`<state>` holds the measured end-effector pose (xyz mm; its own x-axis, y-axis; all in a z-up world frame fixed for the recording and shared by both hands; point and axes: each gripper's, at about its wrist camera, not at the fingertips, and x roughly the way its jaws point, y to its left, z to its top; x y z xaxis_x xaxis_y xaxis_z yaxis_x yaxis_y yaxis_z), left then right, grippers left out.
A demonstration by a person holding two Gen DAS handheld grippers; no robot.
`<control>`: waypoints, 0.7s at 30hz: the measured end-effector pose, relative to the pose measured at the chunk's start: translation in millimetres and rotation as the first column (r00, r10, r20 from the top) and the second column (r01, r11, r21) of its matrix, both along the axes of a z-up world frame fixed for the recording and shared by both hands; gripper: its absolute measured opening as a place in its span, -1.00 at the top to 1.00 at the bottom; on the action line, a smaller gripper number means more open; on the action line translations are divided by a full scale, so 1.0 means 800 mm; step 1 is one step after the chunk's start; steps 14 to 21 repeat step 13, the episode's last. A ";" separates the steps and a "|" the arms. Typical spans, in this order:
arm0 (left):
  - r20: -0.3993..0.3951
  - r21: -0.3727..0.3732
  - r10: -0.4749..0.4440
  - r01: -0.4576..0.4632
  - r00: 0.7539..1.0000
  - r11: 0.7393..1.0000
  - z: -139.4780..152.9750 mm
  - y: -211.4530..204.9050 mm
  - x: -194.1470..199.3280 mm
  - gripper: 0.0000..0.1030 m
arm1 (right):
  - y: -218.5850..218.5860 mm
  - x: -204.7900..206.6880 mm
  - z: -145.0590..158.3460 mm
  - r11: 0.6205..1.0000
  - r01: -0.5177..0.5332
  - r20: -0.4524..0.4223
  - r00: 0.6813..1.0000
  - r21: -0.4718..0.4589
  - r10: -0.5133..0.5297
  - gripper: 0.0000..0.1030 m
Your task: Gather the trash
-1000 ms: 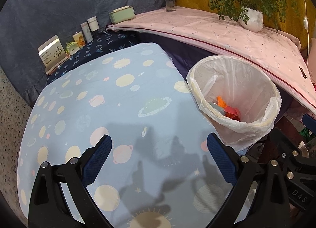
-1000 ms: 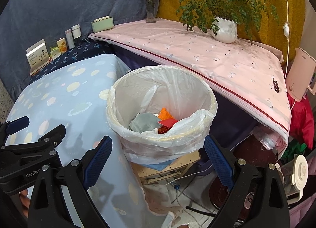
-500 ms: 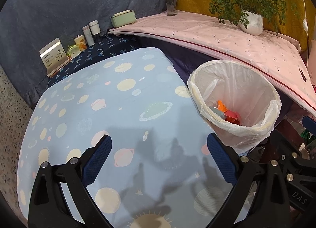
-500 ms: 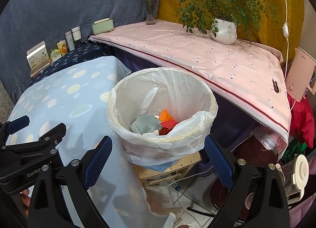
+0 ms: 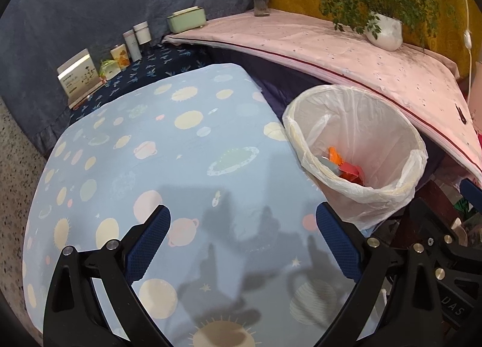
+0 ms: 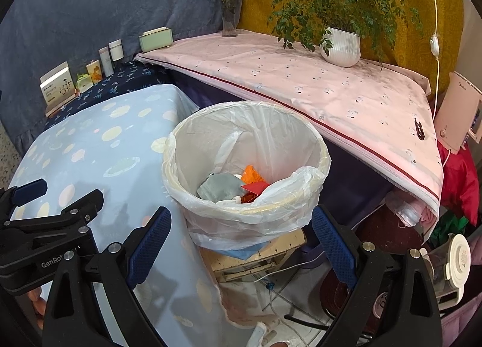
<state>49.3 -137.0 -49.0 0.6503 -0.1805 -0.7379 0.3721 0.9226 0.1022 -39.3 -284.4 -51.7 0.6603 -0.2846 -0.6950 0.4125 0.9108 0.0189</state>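
Inside lined bin (image 6: 316,148), crumpled trash (image 6: 232,186).

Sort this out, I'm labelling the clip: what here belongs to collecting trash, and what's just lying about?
Job: lined bin; trash inside it; left gripper and right gripper, both open, empty.

Lying about: potted plant; flower vase; green box; bottles; kettle.

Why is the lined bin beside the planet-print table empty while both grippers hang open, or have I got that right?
Not quite: the lined bin already holds trash, a grey wad and orange and red scraps, as the right wrist view shows. Both the left gripper and right gripper are open.
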 end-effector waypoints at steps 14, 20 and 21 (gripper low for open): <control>0.014 0.018 -0.035 0.034 0.999 0.999 0.002 -0.008 -0.004 -0.82 | -0.002 -0.002 -0.001 1.000 0.003 0.004 1.000 0.001 -0.003 -0.76; 0.014 0.018 -0.035 0.034 0.999 0.999 0.002 -0.008 -0.004 -0.82 | -0.002 -0.002 -0.001 1.000 0.003 0.004 1.000 0.001 -0.003 -0.76; 0.014 0.018 -0.035 0.034 0.999 0.999 0.002 -0.008 -0.004 -0.82 | -0.002 -0.002 -0.001 1.000 0.003 0.004 1.000 0.001 -0.003 -0.76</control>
